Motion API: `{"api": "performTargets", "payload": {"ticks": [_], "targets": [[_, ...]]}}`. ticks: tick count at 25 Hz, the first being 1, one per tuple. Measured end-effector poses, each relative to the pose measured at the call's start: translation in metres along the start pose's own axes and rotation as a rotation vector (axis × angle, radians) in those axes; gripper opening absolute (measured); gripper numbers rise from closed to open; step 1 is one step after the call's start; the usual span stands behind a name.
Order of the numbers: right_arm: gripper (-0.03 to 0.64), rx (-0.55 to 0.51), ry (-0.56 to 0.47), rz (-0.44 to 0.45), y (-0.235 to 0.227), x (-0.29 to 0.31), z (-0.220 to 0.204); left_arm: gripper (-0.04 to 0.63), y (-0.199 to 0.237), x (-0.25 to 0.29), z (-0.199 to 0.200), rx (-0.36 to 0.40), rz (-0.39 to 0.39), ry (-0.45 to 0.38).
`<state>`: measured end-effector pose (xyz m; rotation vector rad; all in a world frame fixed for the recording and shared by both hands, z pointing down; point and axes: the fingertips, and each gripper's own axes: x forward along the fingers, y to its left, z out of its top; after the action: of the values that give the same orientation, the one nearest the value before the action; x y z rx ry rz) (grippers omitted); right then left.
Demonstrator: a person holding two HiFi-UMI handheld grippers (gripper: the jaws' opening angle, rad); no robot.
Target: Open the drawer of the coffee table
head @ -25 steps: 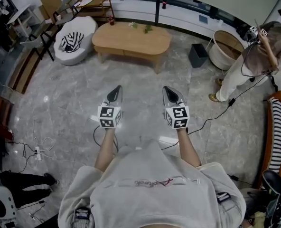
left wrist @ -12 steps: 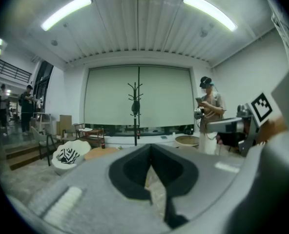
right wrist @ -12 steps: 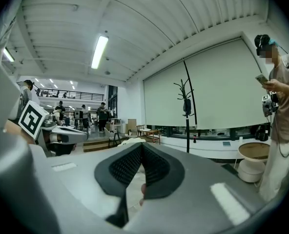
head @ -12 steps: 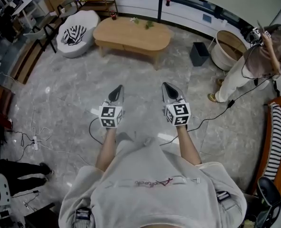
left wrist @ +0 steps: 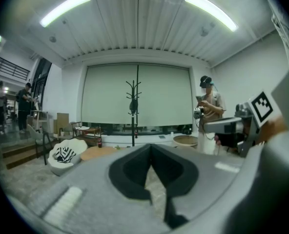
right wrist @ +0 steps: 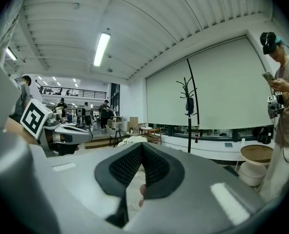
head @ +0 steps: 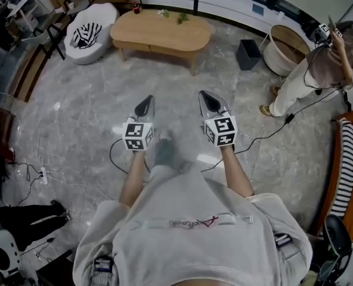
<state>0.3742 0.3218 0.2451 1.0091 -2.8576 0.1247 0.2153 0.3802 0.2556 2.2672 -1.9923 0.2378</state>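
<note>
The oval wooden coffee table (head: pixel 161 33) stands far ahead across the marble floor; from here I cannot make out its drawer. In the head view my left gripper (head: pixel 145 102) and right gripper (head: pixel 207 96) are held side by side at waist height, pointing towards the table and well short of it. Both are shut with nothing between their jaws. The left gripper view shows its shut gripper (left wrist: pixel 151 148) with the table (left wrist: pixel 98 153) small in the distance. In the right gripper view the right gripper (right wrist: pixel 141 146) is shut too, and the table is hidden behind it.
A white pouf with a striped cloth (head: pixel 92 33) sits left of the table. A dark bin (head: pixel 248 53) and a round tub (head: pixel 285 55) stand to its right. A person (head: pixel 319 70) stands at right, with a cable (head: pixel 272 137) trailing over the floor. Cords and a power strip (head: pixel 44 175) lie at left.
Both grippers have shifted forward towards the table, still shut. The holder has taken a step, and a foot now shows between the arms.
</note>
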Motion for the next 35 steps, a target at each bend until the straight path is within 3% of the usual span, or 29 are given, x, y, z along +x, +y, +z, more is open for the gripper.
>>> {"api": "performTargets", "payload": {"ticks": [11,24,35], "targets": [[0.005,0.001,0.017,-0.031,-0.038,0.07,0.002,0.002,0.042,0.077,0.002,-0.025,-0.025,0.004],[0.003,-0.031,0.035,-0.03,-0.076,0.223,0.039,0.002,0.153,0.192,0.029,-0.072,-0.031,-0.008],[0.003,-0.043,0.036,-0.044,-0.085,0.335,0.068,0.002,0.246,0.252,0.051,-0.075,-0.028,-0.007]]}}
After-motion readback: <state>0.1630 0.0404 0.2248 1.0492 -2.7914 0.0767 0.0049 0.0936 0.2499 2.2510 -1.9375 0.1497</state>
